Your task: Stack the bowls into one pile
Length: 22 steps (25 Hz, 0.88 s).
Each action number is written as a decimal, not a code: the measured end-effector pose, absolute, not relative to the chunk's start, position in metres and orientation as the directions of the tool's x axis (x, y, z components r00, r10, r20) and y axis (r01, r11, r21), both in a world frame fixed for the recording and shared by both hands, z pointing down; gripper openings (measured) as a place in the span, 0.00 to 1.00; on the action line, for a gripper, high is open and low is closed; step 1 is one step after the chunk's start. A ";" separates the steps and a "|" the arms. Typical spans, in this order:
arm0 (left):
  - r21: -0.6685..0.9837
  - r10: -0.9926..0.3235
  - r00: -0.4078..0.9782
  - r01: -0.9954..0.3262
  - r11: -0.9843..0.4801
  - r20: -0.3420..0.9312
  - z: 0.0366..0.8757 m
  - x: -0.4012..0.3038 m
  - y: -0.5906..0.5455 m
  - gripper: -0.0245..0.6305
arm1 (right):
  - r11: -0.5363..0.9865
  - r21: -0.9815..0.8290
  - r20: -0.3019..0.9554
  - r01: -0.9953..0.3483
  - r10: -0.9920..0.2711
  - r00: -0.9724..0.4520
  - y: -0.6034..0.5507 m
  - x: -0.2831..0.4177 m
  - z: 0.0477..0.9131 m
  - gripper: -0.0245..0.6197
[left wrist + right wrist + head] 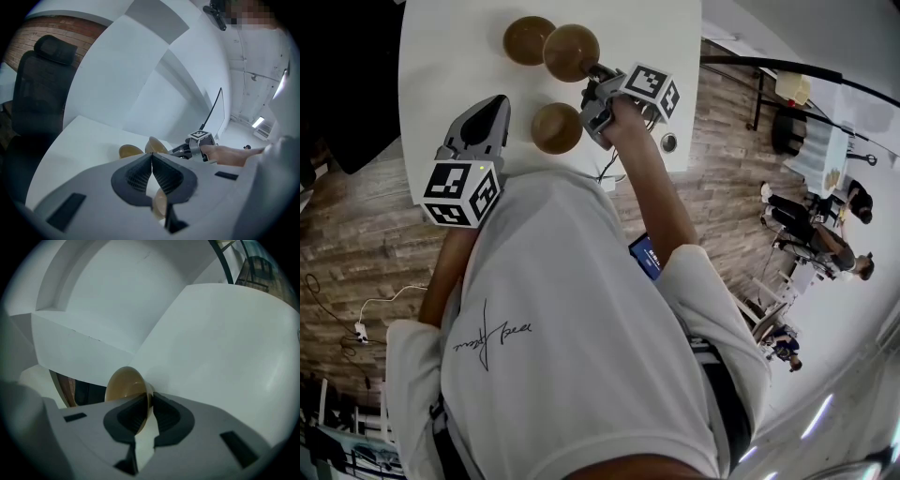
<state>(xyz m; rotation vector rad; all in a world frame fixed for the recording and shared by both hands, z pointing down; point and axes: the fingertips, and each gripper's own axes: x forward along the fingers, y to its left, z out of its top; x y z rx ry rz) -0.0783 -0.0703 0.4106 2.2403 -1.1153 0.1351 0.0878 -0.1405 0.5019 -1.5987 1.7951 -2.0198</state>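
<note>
**A:** Near edge: left tool [495, 103], jaws together, empty, beside the near bowl [556, 128]. Beyond?

**B:** Right tool [598, 71] pinches the tilted bowl [571, 52] by its rim above the surface [450, 56]; this thin grip may slip, knocking the far bowl [525, 40].

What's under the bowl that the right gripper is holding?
Around the held bowl, clamped in the right gripper, only white table shows, with a second bowl beside it. The spot directly beneath is hidden by the bowl.
</note>
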 end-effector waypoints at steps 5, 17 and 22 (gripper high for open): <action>0.494 -0.690 0.633 -0.751 -0.438 0.350 0.413 -0.084 -0.072 0.04 | -0.320 -0.731 0.655 -0.603 -0.575 -0.489 -0.149 0.074 0.501 0.09; 0.516 -0.689 0.634 -0.745 -0.423 0.351 0.417 -0.086 -0.075 0.04 | -0.297 -0.715 0.674 -0.633 -0.535 -0.510 -0.159 0.050 0.510 0.09; 0.523 -0.689 0.634 -0.744 -0.417 0.352 0.418 -0.091 -0.074 0.04 | -0.290 -0.704 0.685 -0.649 -0.517 -0.512 -0.162 0.040 0.515 0.09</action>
